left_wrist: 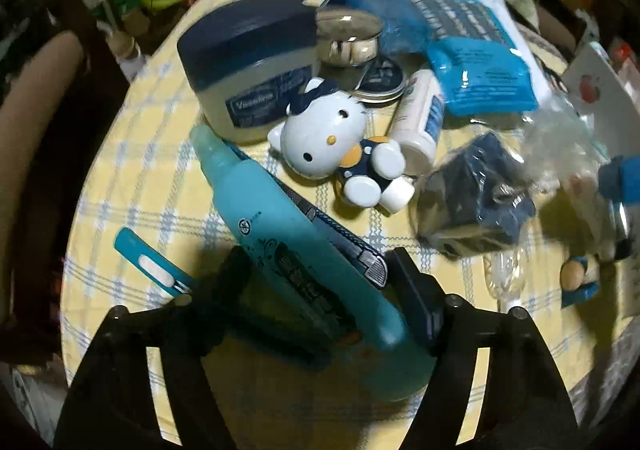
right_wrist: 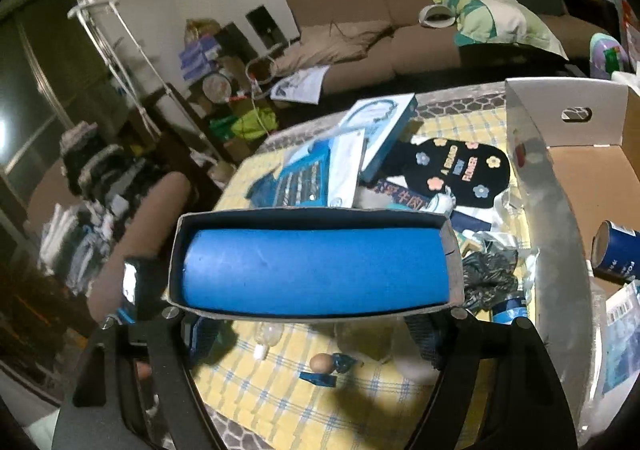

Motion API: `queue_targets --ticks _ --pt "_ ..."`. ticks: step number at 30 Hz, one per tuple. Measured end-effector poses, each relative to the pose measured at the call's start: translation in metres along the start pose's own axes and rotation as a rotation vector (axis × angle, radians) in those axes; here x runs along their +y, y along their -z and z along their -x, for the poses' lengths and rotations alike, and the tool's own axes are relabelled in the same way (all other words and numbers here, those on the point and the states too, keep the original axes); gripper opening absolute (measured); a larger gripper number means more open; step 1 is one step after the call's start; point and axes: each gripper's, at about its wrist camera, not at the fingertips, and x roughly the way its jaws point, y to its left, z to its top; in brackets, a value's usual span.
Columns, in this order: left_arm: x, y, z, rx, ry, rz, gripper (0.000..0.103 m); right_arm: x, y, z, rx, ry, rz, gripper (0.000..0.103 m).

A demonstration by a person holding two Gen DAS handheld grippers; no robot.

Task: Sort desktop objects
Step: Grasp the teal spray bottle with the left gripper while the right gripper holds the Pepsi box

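L gripper (left_wrist: 316, 290) closes round the teal spray bottle (left_wrist: 280, 234) lying on the yellow cloth (left_wrist: 120, 169); pads at its sides, contact unclear. Plastic, smooth, prob. slippery: take mid-body. R gripper (right_wrist: 316, 314) carries a light blue-roll box (right_wrist: 316, 262) above the table.

A teal spray bottle (left_wrist: 280, 234) lies slanted between the left hand-held gripper's (left_wrist: 316, 290) fingers near the desk's (left_wrist: 120, 185) front edge, while an open dark box with a blue roll inside (right_wrist: 312, 262) sits crosswise in the right hand-held gripper (right_wrist: 316, 314) above the desk.
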Motion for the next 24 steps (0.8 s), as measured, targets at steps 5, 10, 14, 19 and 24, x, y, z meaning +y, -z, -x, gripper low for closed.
queue_targets --ticks 5,10,14,19,24 --pt "-0.003 0.008 0.011 0.006 0.073 -0.012 0.048 -0.012 -0.001 0.018 -0.023 -0.043 -0.039 0.081" --pt "-0.018 0.021 0.032 0.004 0.116 -0.073 0.038 -0.007 -0.003 0.036 -0.016 -0.084 -0.009 0.081" --pt "-0.029 0.030 0.049 0.007 0.187 -0.096 0.027 0.001 -0.001 0.044 0.048 -0.154 0.034 0.081" --pt "-0.027 0.035 0.072 -0.036 0.192 -0.086 0.032 0.017 0.015 0.031 0.153 -0.190 0.112 0.081" --pt "-0.035 0.025 0.058 0.001 0.151 -0.119 0.067 0.018 0.032 0.000 0.258 -0.187 0.110 0.081"
